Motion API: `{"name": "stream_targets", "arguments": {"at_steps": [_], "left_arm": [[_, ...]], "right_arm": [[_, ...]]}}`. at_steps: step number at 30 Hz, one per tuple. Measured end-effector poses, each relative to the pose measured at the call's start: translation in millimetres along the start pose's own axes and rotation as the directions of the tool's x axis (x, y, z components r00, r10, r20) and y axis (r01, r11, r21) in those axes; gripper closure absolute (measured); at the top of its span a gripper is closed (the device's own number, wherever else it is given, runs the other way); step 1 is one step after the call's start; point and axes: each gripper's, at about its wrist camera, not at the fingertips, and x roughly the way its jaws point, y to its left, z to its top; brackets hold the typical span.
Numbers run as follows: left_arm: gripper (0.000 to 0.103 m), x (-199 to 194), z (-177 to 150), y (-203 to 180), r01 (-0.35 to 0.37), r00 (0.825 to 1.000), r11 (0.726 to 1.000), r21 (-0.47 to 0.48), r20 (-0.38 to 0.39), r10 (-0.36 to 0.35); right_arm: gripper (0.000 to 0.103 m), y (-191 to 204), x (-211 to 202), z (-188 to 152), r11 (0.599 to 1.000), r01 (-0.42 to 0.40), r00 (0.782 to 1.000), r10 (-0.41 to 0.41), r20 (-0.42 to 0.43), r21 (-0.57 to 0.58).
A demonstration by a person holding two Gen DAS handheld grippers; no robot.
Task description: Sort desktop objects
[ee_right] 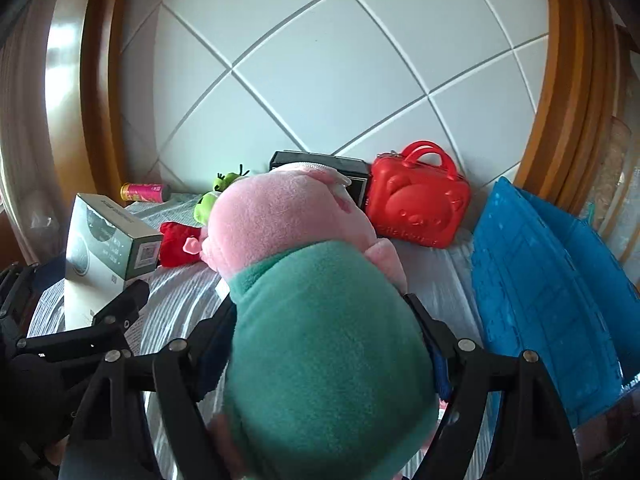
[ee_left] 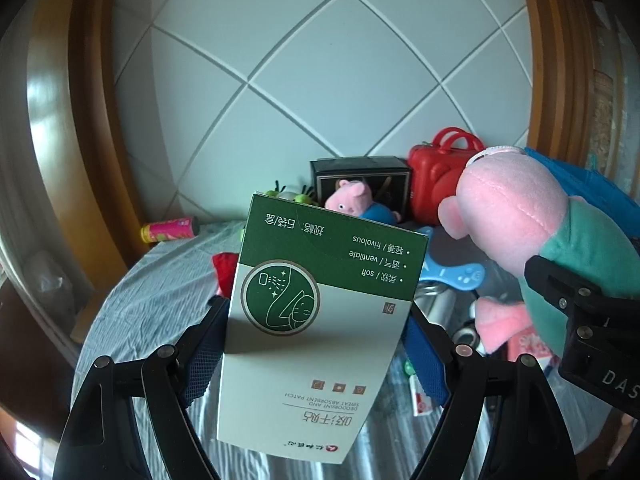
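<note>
My left gripper [ee_left: 316,336] is shut on a green-and-white carton [ee_left: 316,320], held up above the striped tablecloth; the same carton [ee_right: 102,252] shows at the left of the right wrist view. My right gripper [ee_right: 324,328] is shut on a pink pig plush in a green dress [ee_right: 316,320], which fills the middle of that view. In the left wrist view this plush [ee_left: 532,232] hangs at the right, clamped by the right gripper's black fingers [ee_left: 560,292]. A smaller pig plush in blue [ee_left: 360,200] lies at the back of the table.
Against the white tiled wall stand a black box [ee_right: 320,164] and a red bear-face case [ee_right: 420,208]. A blue plastic basket [ee_right: 552,292] sits at the right. A pink can [ee_left: 170,229], green toys [ee_right: 216,196], a red plush [ee_right: 178,242] and a blue toy [ee_left: 456,272] lie around.
</note>
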Motion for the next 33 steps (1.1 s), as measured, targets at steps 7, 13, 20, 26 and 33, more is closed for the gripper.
{"name": "stream_targets", "arguments": {"at_steps": [7,13,20,26,33], "left_arm": [[0.021,-12,10,-64,0.054,0.998,0.997,0.046,0.033,-0.056],[0.021,-21,33,-152,0.081,0.992,0.995,0.054,0.088,-0.086],[0.021,-44,85,-308,0.094,0.982,0.994,0.051,0.159,-0.101],[0.021,-77,123,-437,0.124,0.963,0.986,0.108,0.226,-0.146],[0.021,-94,135,-561,0.214,0.949,0.957,0.195,0.192,-0.251]], "right_arm": [[0.024,-63,-23,-6,0.997,0.051,0.998,-0.053,0.032,0.057],[0.024,-158,-32,-14,0.993,0.065,0.994,-0.074,0.081,0.101],[0.024,-322,-53,-16,0.987,0.074,0.985,-0.095,0.142,0.144],[0.024,-470,-81,-30,0.963,0.143,0.97,-0.182,0.159,0.229],[0.024,-584,-95,-75,0.922,0.21,0.962,-0.255,0.101,0.325]]}}
